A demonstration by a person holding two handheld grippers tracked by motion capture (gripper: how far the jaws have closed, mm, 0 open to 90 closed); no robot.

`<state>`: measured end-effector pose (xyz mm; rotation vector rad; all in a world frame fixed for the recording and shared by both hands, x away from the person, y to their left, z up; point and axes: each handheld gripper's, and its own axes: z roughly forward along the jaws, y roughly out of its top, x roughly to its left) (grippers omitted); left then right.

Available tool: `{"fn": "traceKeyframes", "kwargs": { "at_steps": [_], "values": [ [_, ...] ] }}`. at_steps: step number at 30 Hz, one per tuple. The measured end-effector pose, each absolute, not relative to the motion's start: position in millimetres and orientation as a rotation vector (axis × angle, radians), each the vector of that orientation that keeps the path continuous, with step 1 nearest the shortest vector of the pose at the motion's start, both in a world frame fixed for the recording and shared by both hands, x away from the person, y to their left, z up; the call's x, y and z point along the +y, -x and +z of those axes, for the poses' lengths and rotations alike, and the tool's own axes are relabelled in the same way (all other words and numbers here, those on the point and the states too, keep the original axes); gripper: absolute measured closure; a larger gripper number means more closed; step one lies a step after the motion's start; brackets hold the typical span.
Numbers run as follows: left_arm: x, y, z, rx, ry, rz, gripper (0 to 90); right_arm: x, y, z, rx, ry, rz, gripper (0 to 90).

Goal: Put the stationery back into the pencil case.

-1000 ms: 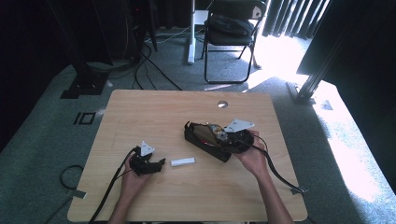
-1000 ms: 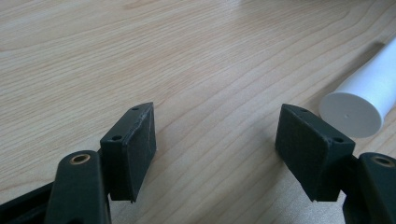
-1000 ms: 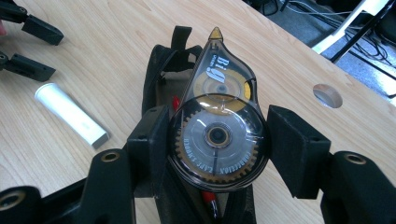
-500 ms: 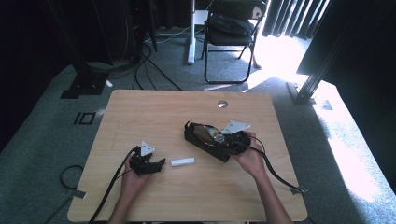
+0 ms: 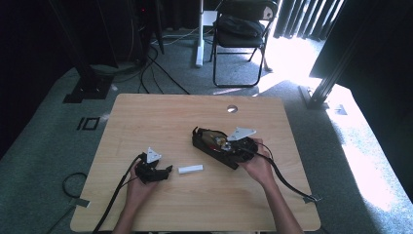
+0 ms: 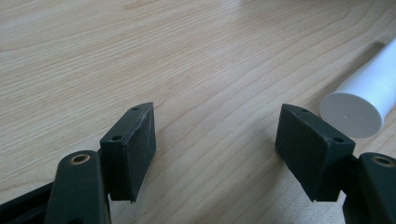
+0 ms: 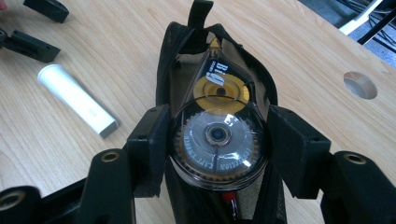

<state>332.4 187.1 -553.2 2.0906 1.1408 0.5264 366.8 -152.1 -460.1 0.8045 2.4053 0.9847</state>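
Note:
A black zip pouch [image 5: 207,141] lies open on the wooden table [image 5: 146,117], right of centre. My right gripper [image 5: 233,145] reaches into its mouth. In the right gripper view its jaws [image 7: 215,128] are shut on a clear round correction tape dispenser [image 7: 219,93] with a gold wheel, which sits partly inside the pouch [image 7: 170,56]. A white tube [image 5: 190,169] lies on the table between the hands. My left gripper [image 5: 155,171] rests just left of it. Its jaws [image 6: 217,128] stand open over bare wood, with the tube's capped end [image 6: 357,109] beside the right-hand jaw.
A round cable hole [image 5: 232,108] sits near the table's far edge. A black folding chair [image 5: 243,29] and floor cables stand beyond the table. Gripper cables trail off the near edge on both sides. Bare tabletop lies at the far left.

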Motion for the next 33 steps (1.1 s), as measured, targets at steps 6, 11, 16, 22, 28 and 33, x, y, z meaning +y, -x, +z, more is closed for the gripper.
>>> {"fn": "traceKeyframes", "kwargs": {
  "at_steps": [6, 11, 16, 22, 28, 33],
  "values": [
    [187.2, -332.4, -553.1, 1.140, -2.093, 0.526, 29.4, -149.4, -373.1, -465.4, 2.423, -0.818, 0.979, 41.1],
    [187.2, -332.4, -553.1, 1.139, -2.094, 0.526, 29.4, -148.6, -375.4, -467.4, 2.439, -0.825, 0.979, 41.0],
    [187.2, -332.4, -553.1, 1.139, -2.093, 0.526, 29.4, -148.8, -379.5, -468.6, 2.455, -0.838, 0.998, 41.0],
    [187.3, -332.4, -553.1, 1.139, -2.095, 0.526, 29.4, -148.9, -382.9, -470.3, 2.474, -0.854, 1.007, 40.9],
    [187.3, -332.4, -553.1, 1.139, -2.094, 0.526, 29.4, -149.4, -385.5, -471.1, 2.488, -0.868, 1.022, 40.8],
    [187.2, -332.4, -553.1, 1.139, -2.095, 0.526, 29.4, -149.4, -385.4, -471.2, 2.494, -0.870, 1.025, 40.5]
  ]
}}
